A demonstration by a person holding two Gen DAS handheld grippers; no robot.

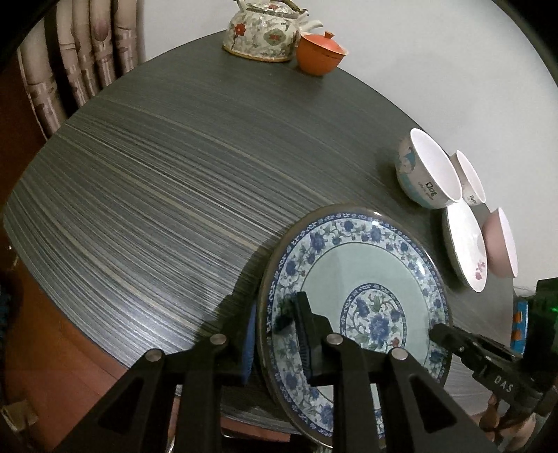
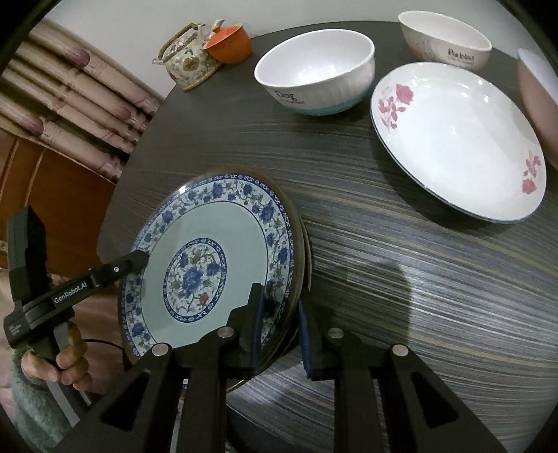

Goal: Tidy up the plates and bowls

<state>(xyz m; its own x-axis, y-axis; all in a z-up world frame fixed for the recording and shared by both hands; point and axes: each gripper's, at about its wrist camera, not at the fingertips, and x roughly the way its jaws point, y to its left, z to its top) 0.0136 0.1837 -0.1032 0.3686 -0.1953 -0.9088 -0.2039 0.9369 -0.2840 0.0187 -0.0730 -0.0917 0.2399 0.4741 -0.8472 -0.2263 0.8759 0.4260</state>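
Fingers of both grippers pinch opposite edges of a blue-patterned plate (image 1: 362, 289), held tilted over the near edge of the dark table (image 1: 157, 195). On the left gripper (image 1: 275, 334) one pad lies on the plate's face and the other sits behind the rim; the right gripper (image 2: 279, 324) clamps the far rim the same way, jaws nearly closed. The plate looks to be glazed ceramic, smooth and shiny, with a thin rim, so a slack or uneven grip could let it slide out and chip on the table or fall past the edge. Should the two hands pull apart or twist against each other, the rim may slip free. Beyond it wait a white plate (image 2: 460, 139) with pink flowers and three bowls, the nearest a ribbed white bowl (image 2: 314, 73); swinging wide could knock them. At the far edge stands a floral teapot (image 1: 261, 31).
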